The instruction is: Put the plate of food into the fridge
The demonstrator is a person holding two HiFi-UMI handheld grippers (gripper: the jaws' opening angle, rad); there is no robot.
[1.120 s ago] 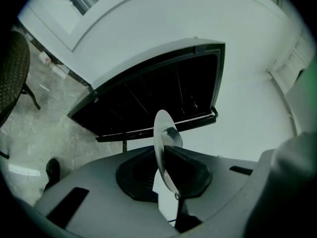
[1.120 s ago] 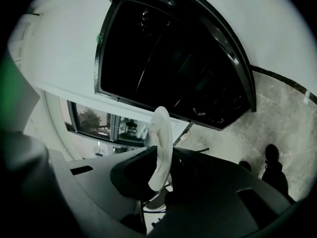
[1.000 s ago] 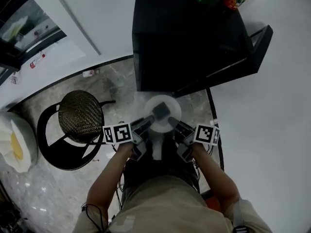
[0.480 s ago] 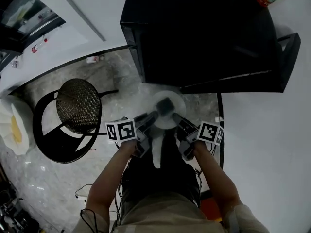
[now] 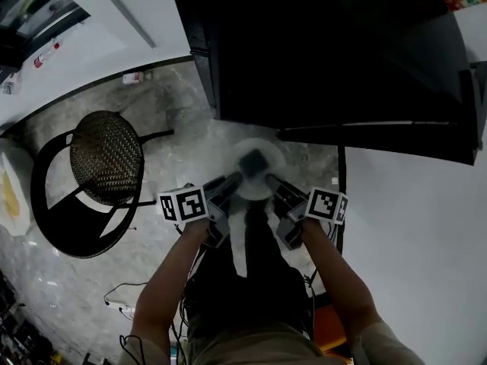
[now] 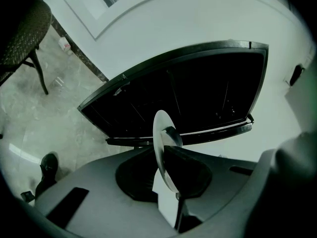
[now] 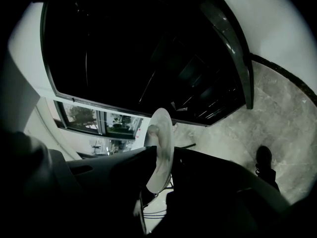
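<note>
Bridging left claw (image 5: 232, 182), right claw (image 5: 272, 185): plate (image 5: 271, 151)

1. A black fridge (image 5: 327, 59) fills twelve to two o'clock.
2. The blurred white plate (image 5: 274, 157) is at centre, carrying dark food (image 5: 253, 161).
3. The left gripper (image 5: 230, 182) meets its rim from eight o'clock.
4. The right gripper (image 5: 272, 182) meets it from four o'clock, jaws just eased wider around the rim.
5. A wicker chair (image 5: 106, 158) stands at nine o'clock.

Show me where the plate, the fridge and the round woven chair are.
plate (image 6: 157, 138): left gripper view, on its white rim.
fridge (image 5: 304, 52): head view, on its black body.
chair (image 5: 106, 157): head view, on its woven seat.
</note>
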